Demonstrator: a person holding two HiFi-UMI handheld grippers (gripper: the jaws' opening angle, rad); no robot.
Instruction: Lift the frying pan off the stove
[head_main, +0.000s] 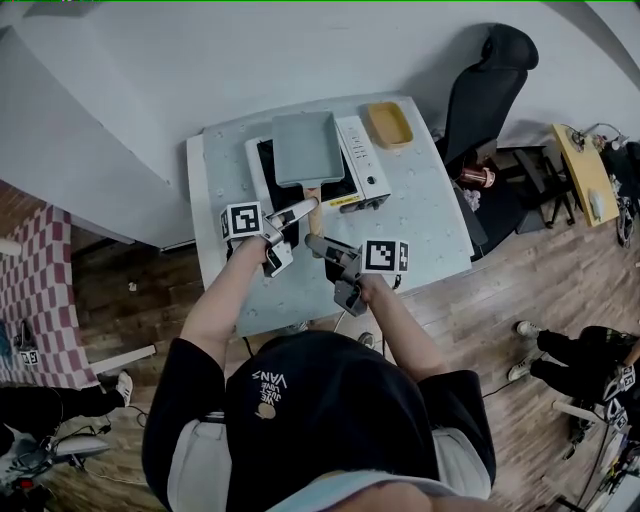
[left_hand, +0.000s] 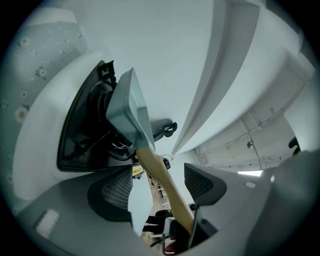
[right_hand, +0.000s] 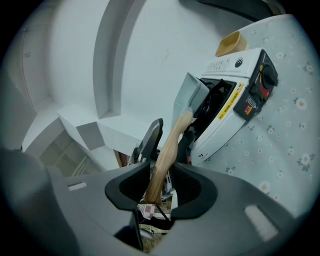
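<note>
Around half-hidden frying pan handle (right_hand: 171, 150), left hand-held gripper (left_hand: 159, 180) wide, right hand-held gripper (right_hand: 161, 170) narrow

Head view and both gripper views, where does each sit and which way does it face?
Head view: on the person's head, looking steeply down at the table; both arms, left gripper and right gripper show.
Left gripper view: rides the left gripper, looks along its open jaws at the frying pan.
Right gripper view: rides the right gripper, faces the stove past its jaws.
Shared: the wooden handle, between the jaws in both gripper views.
</note>
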